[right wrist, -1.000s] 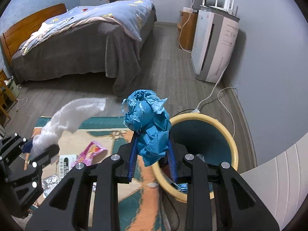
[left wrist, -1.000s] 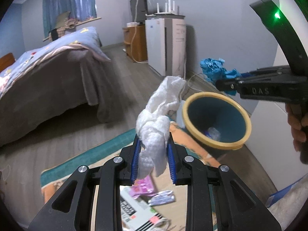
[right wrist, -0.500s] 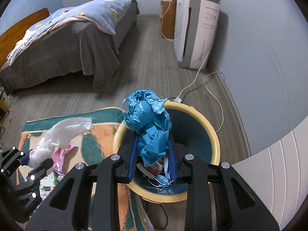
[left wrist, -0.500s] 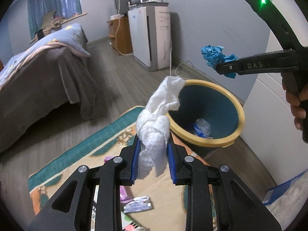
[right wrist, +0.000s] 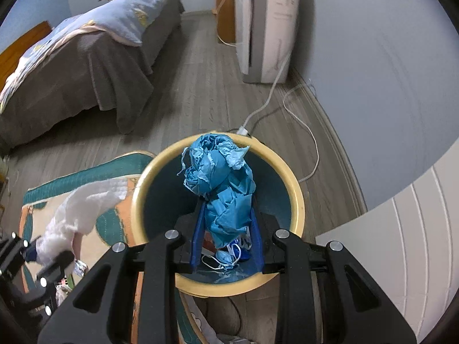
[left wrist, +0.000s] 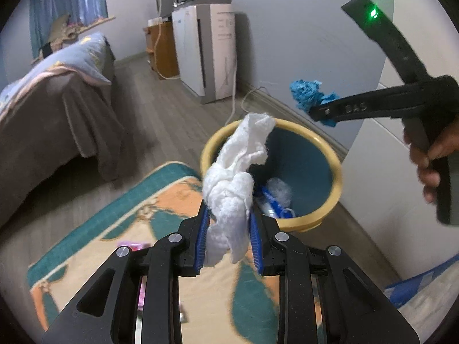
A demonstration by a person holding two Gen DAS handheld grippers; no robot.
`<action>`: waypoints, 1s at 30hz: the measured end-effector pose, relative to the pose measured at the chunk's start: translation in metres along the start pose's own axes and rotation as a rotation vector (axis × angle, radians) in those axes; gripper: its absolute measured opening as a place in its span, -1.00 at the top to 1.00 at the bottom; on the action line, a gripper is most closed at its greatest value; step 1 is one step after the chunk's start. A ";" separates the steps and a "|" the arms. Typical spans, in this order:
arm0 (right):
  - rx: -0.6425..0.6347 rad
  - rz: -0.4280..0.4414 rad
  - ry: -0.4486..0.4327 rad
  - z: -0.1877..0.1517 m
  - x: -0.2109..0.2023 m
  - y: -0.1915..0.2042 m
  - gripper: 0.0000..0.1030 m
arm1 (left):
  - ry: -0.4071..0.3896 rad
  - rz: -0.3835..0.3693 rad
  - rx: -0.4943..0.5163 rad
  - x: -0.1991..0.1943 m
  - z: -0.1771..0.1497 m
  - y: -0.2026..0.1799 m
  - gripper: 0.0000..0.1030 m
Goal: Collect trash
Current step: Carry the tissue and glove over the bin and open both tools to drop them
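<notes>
My left gripper is shut on a crumpled white tissue and holds it up just short of the near rim of the yellow-rimmed blue trash bin. My right gripper is shut on a crumpled blue paper wad and holds it directly above the bin's opening. The bin holds trash, including a face mask. From the left wrist view the right gripper with the blue wad is above the bin's far rim.
The bin stands on the edge of a teal and orange rug with a pink wrapper on it. A bed, a white appliance with cables, and a white cabinet surround the bin.
Both grippers moved toward the bin. The right one now hangs over its opening; the left one came up to its near rim. Both still hold their trash.
</notes>
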State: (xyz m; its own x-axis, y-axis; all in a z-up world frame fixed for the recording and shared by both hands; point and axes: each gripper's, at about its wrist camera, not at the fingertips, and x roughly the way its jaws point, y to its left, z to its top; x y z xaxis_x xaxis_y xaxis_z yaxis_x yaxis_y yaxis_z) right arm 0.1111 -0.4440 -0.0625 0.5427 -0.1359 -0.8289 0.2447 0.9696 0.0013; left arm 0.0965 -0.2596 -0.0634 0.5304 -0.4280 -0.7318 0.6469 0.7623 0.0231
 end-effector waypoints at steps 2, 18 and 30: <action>0.013 -0.002 0.019 -0.002 0.006 -0.005 0.47 | 0.004 0.003 0.022 0.007 0.004 -0.010 0.47; 0.081 -0.010 0.114 -0.009 0.038 -0.023 0.47 | 0.106 0.025 0.108 0.084 0.027 -0.039 0.47; 0.051 0.010 0.061 -0.002 0.037 -0.014 0.43 | 0.071 0.129 0.088 0.092 0.037 -0.012 -0.19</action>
State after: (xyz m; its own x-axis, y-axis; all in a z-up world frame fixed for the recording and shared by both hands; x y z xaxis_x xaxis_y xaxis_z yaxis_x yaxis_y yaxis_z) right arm 0.1259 -0.4623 -0.0948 0.4957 -0.1125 -0.8612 0.2809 0.9591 0.0364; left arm 0.1578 -0.3257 -0.1061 0.5742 -0.2918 -0.7650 0.6228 0.7621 0.1768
